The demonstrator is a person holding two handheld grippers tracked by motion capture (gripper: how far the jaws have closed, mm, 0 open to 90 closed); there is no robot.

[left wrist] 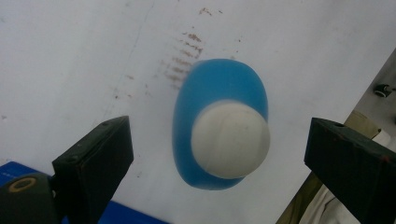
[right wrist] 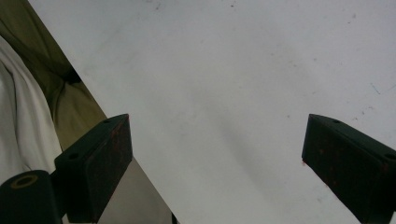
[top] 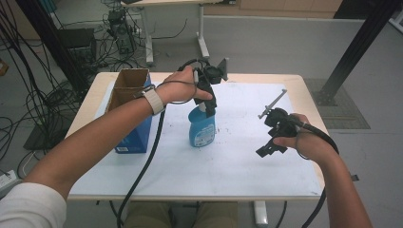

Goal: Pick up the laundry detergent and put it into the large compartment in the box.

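Cardboard box (top: 129,88) stands just left of the blue bottle (top: 202,128); both hand-held grippers spread wide.

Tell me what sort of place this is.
Probably a lab or workshop set up for recording. A white-topped table stands on a grey floor, loose cables pile up at the left, and black frame posts stand beside it. On the table are a blue bottle and a cardboard box.
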